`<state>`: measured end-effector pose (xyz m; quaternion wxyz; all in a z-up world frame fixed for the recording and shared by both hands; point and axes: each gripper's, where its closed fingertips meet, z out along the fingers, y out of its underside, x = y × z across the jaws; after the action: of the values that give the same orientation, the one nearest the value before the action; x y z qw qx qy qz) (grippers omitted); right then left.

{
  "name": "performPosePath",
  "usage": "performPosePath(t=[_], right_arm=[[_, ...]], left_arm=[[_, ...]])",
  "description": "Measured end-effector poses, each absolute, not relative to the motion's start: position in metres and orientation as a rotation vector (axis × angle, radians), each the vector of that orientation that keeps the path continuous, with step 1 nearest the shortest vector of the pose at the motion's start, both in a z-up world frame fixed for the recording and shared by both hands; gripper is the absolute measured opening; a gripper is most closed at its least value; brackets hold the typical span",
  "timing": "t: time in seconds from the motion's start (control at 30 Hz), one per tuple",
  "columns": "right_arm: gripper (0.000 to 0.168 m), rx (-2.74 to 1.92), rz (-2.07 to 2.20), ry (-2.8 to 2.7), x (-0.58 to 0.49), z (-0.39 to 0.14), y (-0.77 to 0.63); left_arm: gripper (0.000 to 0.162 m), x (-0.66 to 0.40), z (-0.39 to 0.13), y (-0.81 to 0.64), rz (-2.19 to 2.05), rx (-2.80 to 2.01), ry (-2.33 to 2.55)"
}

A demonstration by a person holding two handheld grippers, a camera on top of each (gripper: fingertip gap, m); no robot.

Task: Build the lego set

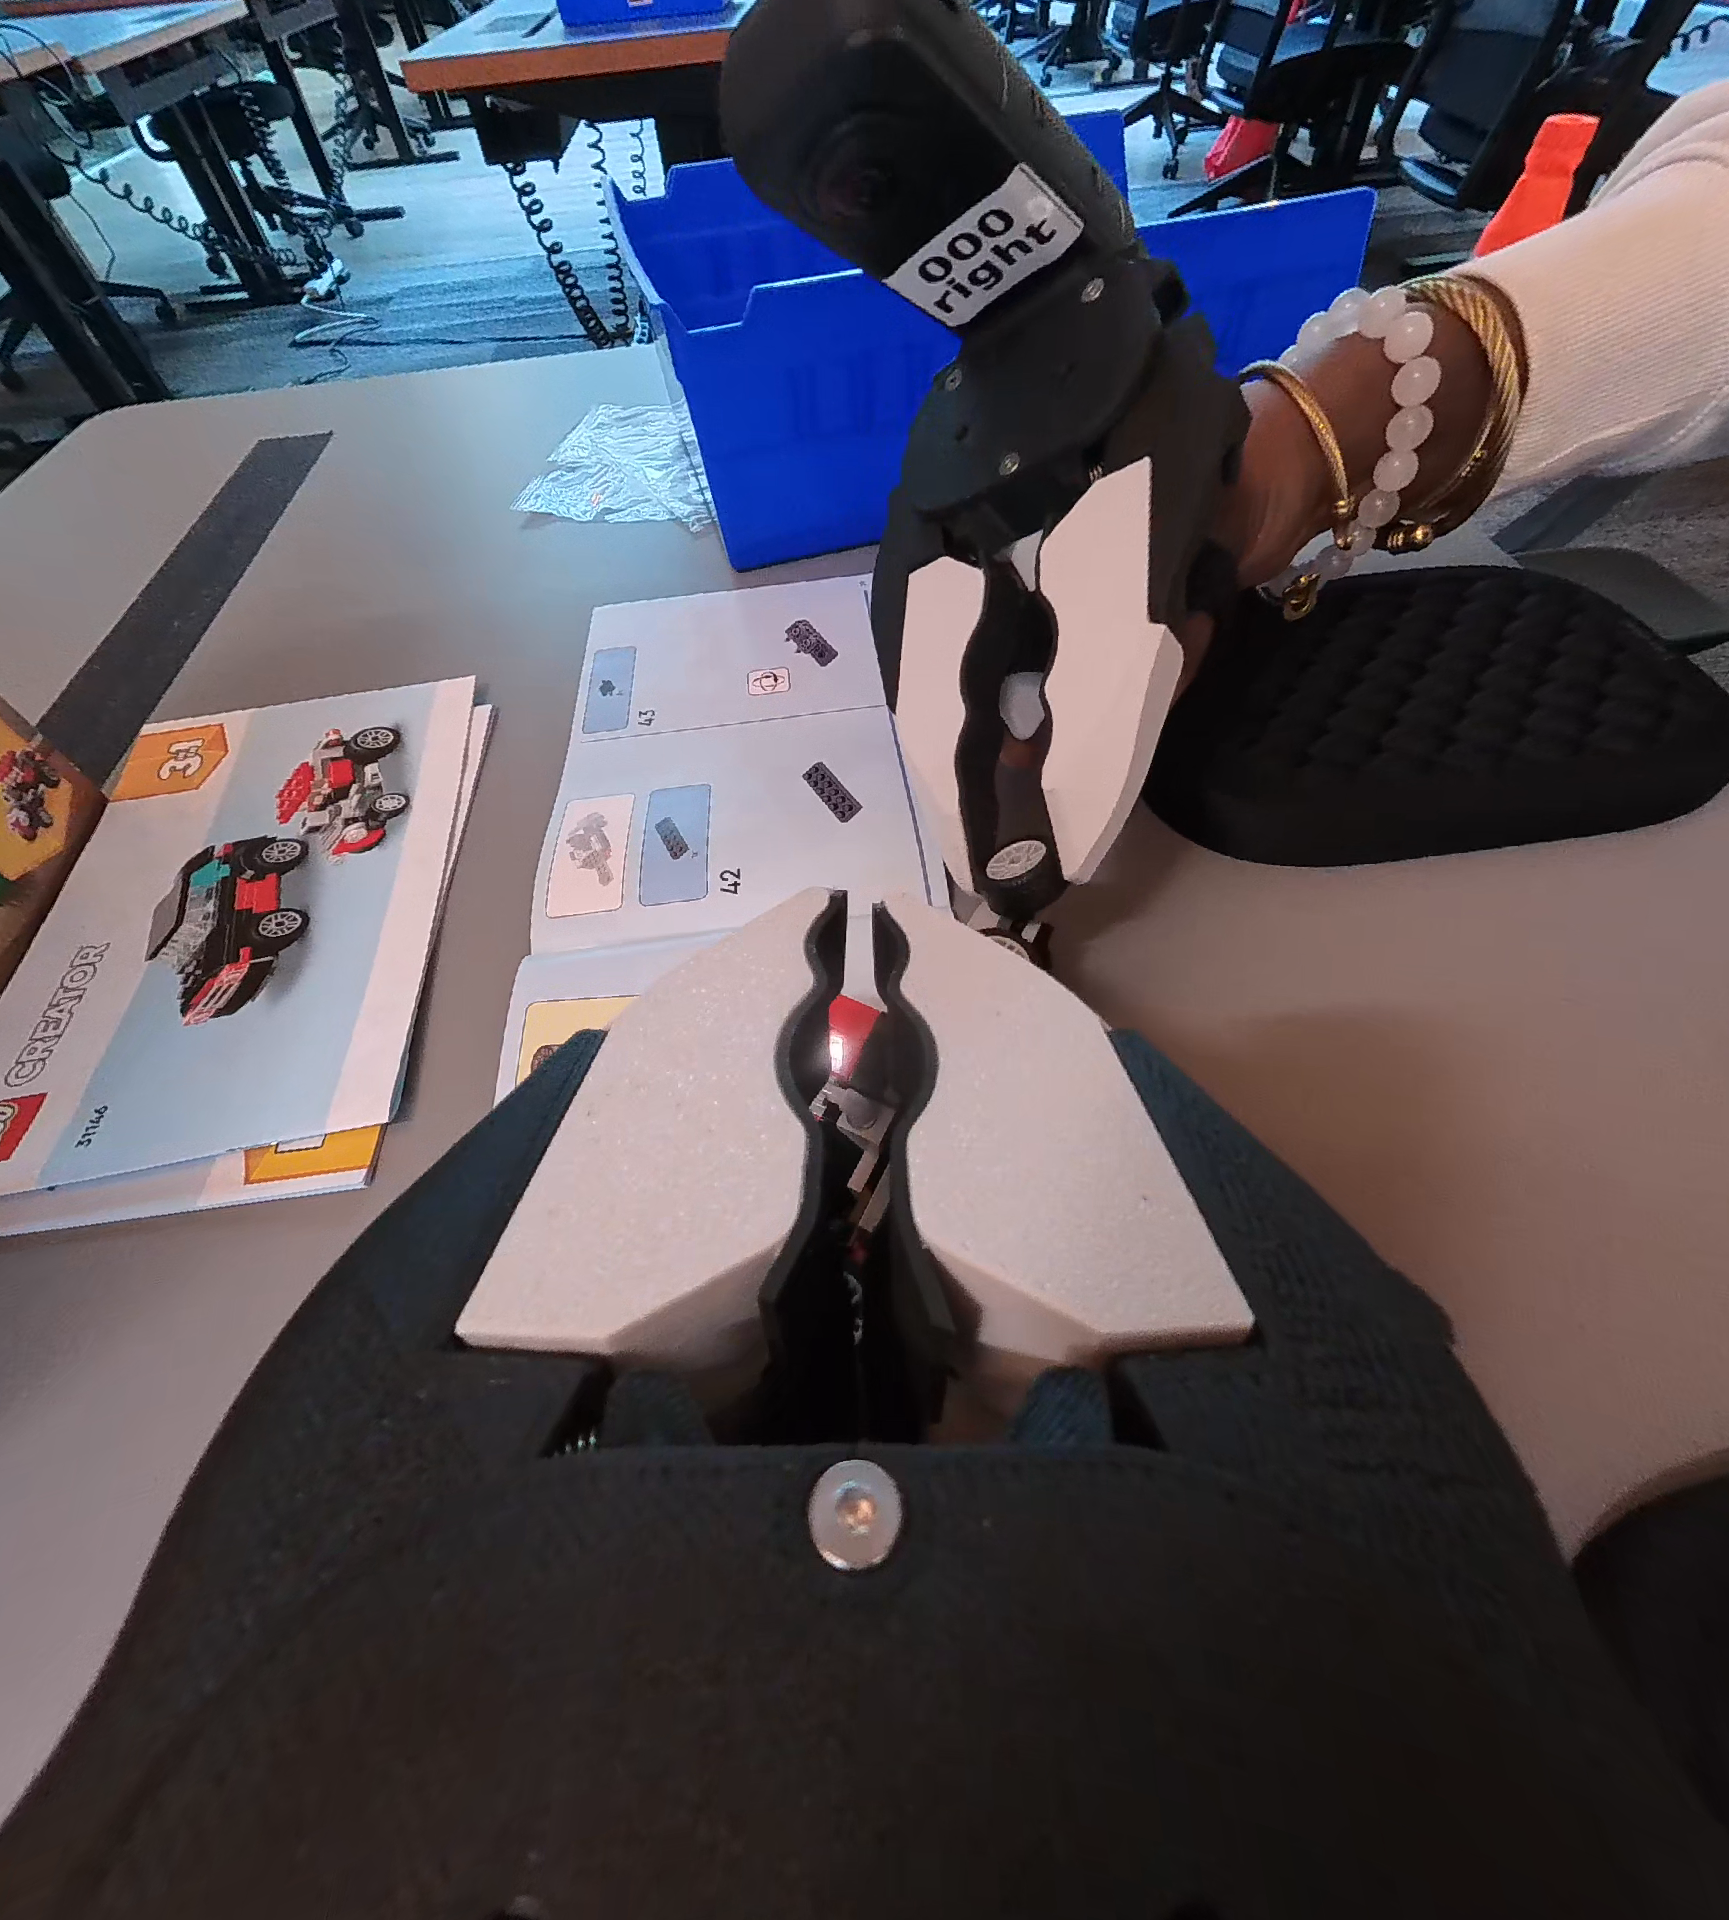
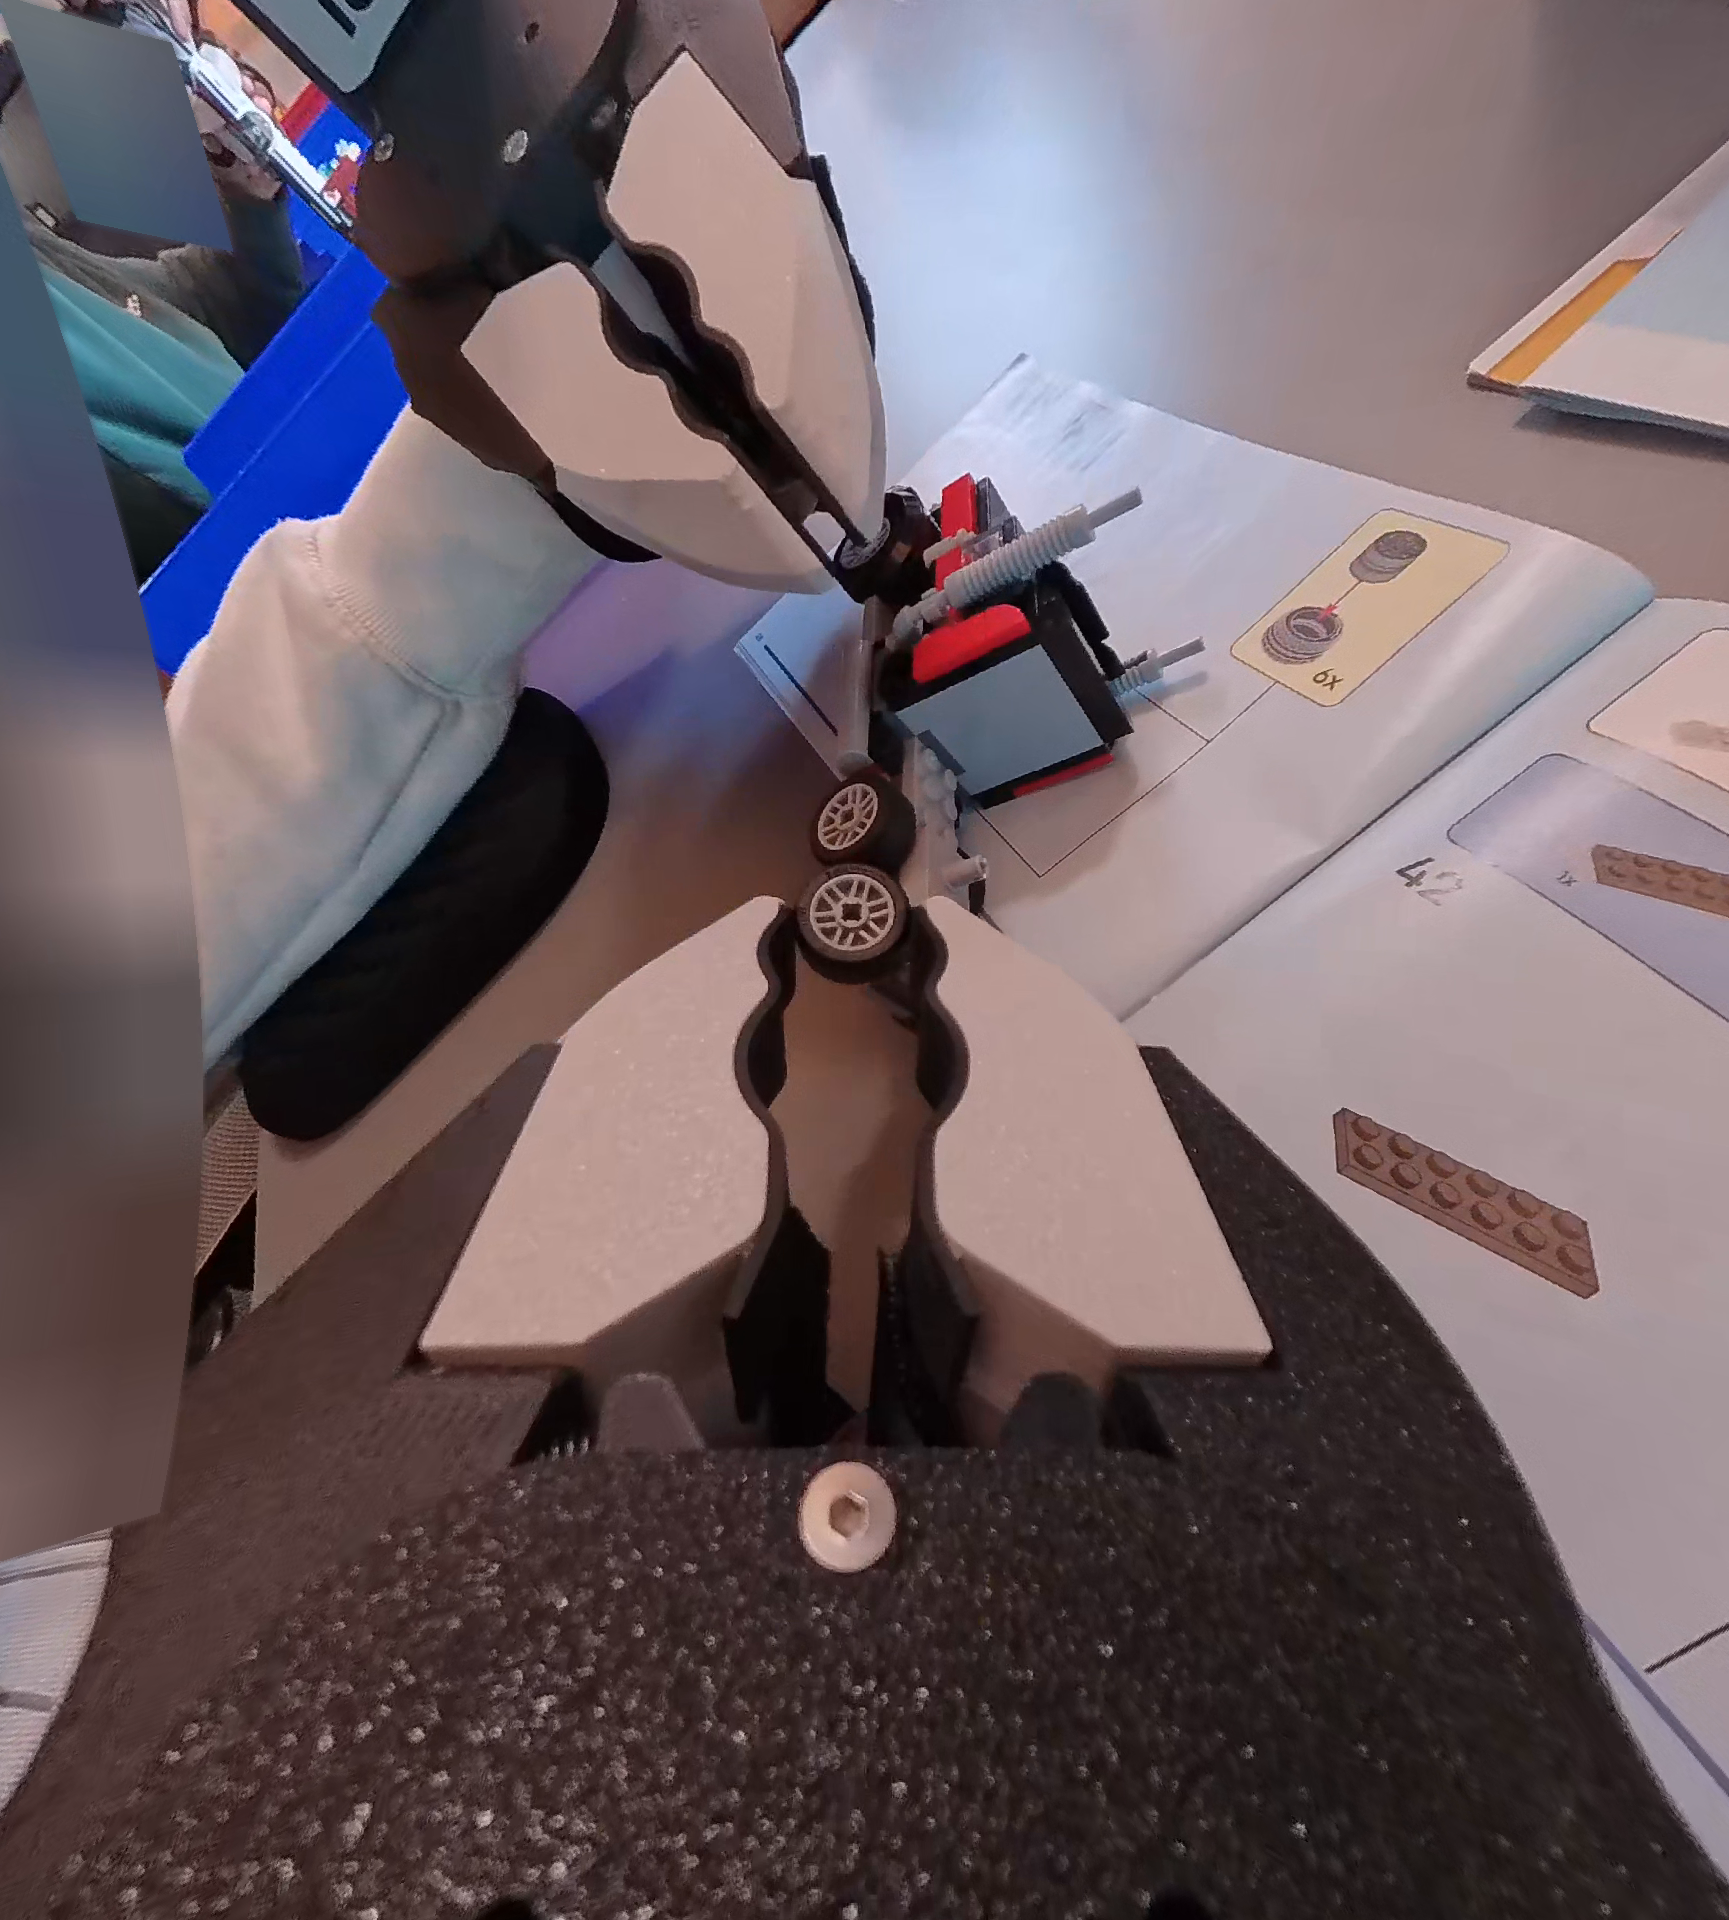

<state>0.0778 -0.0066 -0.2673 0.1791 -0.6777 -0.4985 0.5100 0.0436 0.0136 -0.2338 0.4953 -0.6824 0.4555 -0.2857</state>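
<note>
The left gripper (image 1: 858,914) has white foam-like fingers (image 1: 694,1153) with a grainy surface and wavy black inner edges, set in a rough black printed body. The fingers are clenched on the lego car (image 2: 1005,665), a blocky model of black, red and grey bricks with a smooth grey panel and thin ribbed grey axles sticking out. In the left wrist view only a red and grey part of the car (image 1: 855,1081) shows between the fingers.

The right gripper (image 2: 855,914) is built the same way. Its fingers (image 2: 631,1143) grasp a small wheel (image 2: 852,914), a round black tyre with a light grey spoked rim, at the very tips. A second wheel (image 2: 855,816) of the same kind sits just beside it on the side of the car.

The car is held just above the open instruction booklet (image 2: 1359,1143), glossy paper on the smooth grey desk (image 1: 340,499). A closed booklet (image 1: 205,935) lies to the left. Behind stands a blue plastic bin (image 1: 798,395); I cannot tell what is in it. Crumpled clear plastic bags (image 1: 621,468) lie beside it.
</note>
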Motion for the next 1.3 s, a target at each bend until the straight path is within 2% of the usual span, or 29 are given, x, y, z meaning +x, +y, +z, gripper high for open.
performPosePath(t=[0.73,1.03,1.3], right_arm=[[0.021,-1.834,1.237,-1.501,0.077,-0.272,-0.010],[0.022,-1.662,0.946,-1.563,0.077,-0.272,-0.010],[0.021,-1.603,0.864,-1.572,0.077,-0.272,-0.011]], left_arm=[[0.005,0.045,-0.236,0.013,-0.692,-1.661,1.114],[0.000,0.071,-0.226,-0.008,-0.742,-1.549,1.270],[0.000,0.095,-0.262,-0.011,-0.497,-1.612,1.536]])
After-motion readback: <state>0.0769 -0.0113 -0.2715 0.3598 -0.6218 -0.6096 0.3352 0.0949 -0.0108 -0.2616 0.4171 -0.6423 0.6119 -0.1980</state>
